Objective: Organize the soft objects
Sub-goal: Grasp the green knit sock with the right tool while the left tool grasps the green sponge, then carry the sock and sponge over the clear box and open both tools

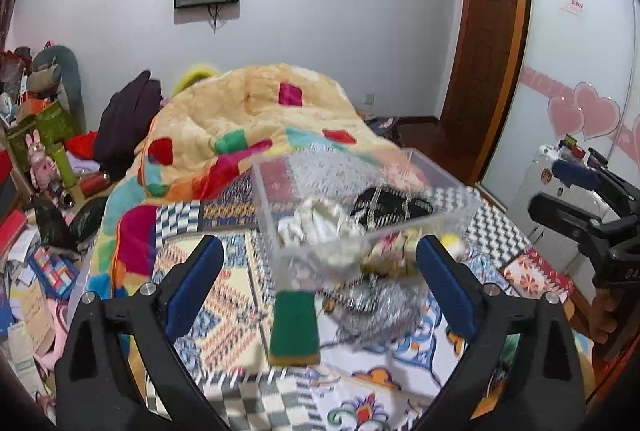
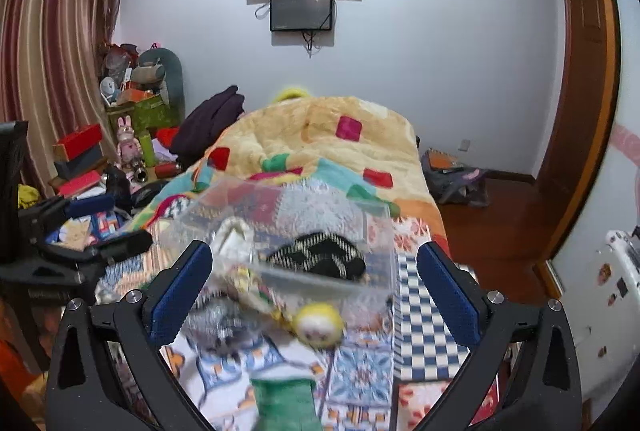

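Left wrist view first: left gripper [image 1: 316, 263] wide open, nothing between the blue-padded fingers [image 1: 196, 283]. Straight ahead on the patterned bedspread [image 1: 224, 295], a clear rectangular plastic box [image 1: 460, 191], already holding a white crumpled soft thing [image 1: 316, 227] and a black-and-white knitted piece [image 1: 392, 207]. Just in front of the box: a green-topped, yellow-backed sponge block [image 1: 294, 327], a tangled silvery scrubber [image 1: 376, 307] beside it, and a small round yellow plush ball [image 1: 452, 245] peeking past the right finger (all a bit motion-blurred, so edges are mushy). Right gripper [image 1: 576, 199] visible off at the far right, well apart from the pile.

Right wrist view: right gripper [image 2: 316, 291] also spread wide, gripping nothing. Same clear box [image 2: 384, 227] dead ahead with the black knit [image 2: 320, 259] inside, yellow ball [image 2: 318, 323] just in front of the box's near wall, silver scrubber [image 2: 224, 323] to the left, green sponge [image 2: 284, 403] at the bottom edge. Big fleecy quilt with coloured squares [image 2: 320, 127] heaped behind.

Probably mid-sort, loose bits still outside. Best bet: pick one item per hand, come down centred over it, pinch the sponge across its narrow sides, lift clear over the box wall before letting go. Worth watching the scrubber snagging on neighbours.
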Tool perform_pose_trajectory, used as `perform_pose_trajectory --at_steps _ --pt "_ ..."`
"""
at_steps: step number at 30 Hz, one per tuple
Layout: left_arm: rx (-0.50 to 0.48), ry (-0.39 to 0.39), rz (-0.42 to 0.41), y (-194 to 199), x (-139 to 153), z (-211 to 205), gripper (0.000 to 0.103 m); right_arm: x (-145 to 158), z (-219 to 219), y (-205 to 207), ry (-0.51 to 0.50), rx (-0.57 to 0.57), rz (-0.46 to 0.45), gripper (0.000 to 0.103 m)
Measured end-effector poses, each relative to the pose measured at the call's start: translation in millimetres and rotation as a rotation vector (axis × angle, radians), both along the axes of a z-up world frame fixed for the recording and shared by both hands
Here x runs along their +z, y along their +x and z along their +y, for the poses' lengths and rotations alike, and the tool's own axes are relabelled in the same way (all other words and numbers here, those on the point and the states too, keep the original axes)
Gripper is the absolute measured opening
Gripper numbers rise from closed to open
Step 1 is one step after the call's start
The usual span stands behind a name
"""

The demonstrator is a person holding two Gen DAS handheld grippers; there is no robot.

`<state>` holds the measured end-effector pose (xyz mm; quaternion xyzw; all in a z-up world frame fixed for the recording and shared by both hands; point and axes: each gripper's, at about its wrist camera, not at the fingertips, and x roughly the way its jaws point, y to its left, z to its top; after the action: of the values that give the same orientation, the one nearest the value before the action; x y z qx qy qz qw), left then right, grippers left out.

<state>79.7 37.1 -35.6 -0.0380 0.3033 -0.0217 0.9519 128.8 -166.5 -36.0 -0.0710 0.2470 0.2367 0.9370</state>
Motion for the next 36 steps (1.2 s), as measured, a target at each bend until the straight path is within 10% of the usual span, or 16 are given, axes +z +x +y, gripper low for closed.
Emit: perform_pose_trajectory --at_steps 10,15,29,36 --pt "0.04 0.046 0.146 -10 -57 8 0.098 -66 -8 -10 -0.036 0.027 0.226 0.102" --pt "0.05 0.046 0.192 -10 -76 12 0.098 -92 -7 -15 -0.061 0.048 0.321 0.085" --pt "0.021 -0.015 0.23 8 -89 12 0.037 -107 -10 -27 -0.083 0.053 0.331 0.033" --pt "0.032 -0.005 0.18 -5 -80 11 0.036 -93 -17 -25 -0.024 0.031 0.294 0.028"
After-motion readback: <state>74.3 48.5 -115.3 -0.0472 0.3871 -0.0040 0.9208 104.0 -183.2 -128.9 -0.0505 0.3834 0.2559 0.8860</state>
